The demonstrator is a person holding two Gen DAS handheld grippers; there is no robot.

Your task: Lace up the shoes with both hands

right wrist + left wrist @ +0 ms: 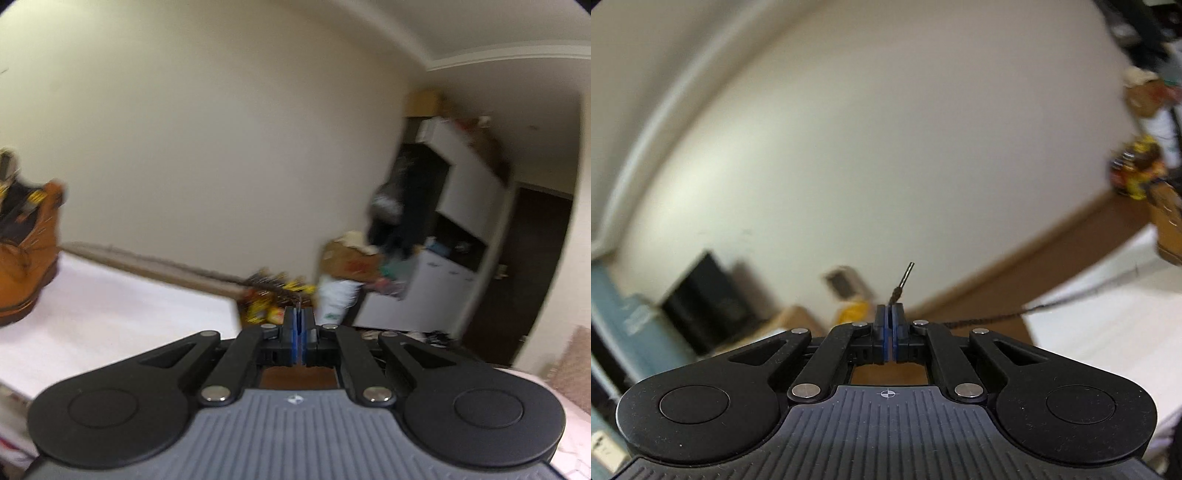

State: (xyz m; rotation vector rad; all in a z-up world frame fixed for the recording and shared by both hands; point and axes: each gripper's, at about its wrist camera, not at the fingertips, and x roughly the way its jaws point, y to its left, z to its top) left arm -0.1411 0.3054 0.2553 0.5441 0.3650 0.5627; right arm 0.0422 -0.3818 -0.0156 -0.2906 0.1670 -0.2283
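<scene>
A dark braided shoelace point(979, 320) with a metal-tipped end is being clamped in the closed left tongs point(890, 314), trailing rightward toward the tan leather boot point(1167, 229); the right tongs point(298, 317) are being held closed, contents indiscernible.

Matt black plastic, braided cord, tan leather

The left gripper point(890, 314) is matt black plastic with polished metal pins and blue rubbery pads; its ribbed grey housing looks finely scuffed. The lace point(990, 318) is dark braided cloth, its tip point(907, 275) smooth and glossy. The boot point(26, 254) looks like matt tan leather. The tabletop point(122, 306) is smooth, matt white.
</scene>
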